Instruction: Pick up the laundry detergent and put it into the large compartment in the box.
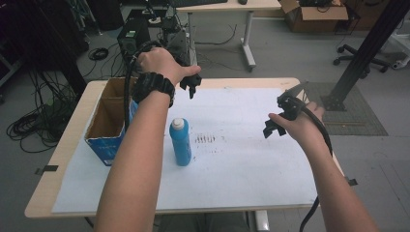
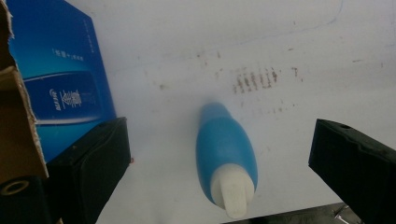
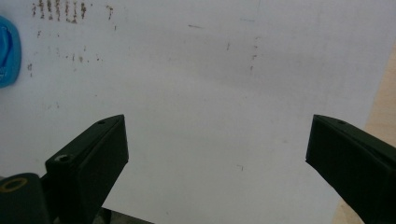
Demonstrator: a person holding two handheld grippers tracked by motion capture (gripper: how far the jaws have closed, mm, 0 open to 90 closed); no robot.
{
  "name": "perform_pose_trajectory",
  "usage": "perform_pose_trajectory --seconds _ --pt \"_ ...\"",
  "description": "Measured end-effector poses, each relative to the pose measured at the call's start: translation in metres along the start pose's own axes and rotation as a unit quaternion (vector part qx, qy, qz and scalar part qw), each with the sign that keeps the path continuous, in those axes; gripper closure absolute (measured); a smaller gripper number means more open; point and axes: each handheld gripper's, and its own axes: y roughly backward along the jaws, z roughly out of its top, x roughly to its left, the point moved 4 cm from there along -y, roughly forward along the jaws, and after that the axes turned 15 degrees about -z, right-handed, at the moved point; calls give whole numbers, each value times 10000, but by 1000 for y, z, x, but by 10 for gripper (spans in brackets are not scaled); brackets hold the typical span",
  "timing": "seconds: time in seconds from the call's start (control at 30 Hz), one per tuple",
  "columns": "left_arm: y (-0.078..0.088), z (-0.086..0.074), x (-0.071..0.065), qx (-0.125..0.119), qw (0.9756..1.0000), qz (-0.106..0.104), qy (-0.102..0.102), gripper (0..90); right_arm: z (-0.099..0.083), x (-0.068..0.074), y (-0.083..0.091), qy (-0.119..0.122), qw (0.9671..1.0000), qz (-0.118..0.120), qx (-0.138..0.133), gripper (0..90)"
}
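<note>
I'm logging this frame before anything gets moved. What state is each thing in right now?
Blue bottle: upright on the white sheet, white cap on, not held.
Blue box: top open, standing at the sheet's left edge; contents cannot be seen.
Left hand-held gripper: open, above the table, holding nothing.
Right hand-held gripper: open, over bare sheet, holding nothing.
White sheet: flat, brown smudges near the bottle.

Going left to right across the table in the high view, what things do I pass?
Open cardboard box → blue bottle with white cap → brown marks on the white sheet → right gripper, held open above the sheet.
</note>
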Motion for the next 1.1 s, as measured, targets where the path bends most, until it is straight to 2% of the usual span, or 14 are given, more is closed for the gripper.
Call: perform_pose_trajectory --seconds 0.3,0.53,1.1 --pt "1 -17 -8 -30 10000 61 -40 56 -6 4 4 58 9999 -47 -77 57" --pt "-4 -29 -11 60 10000 -12 6 53 -11 7 1 107 9999 -61 -86 57" --pt "-23 -39 -13 151 9999 56 58 55 -17 10 0 143 9998 -4 -107 56"
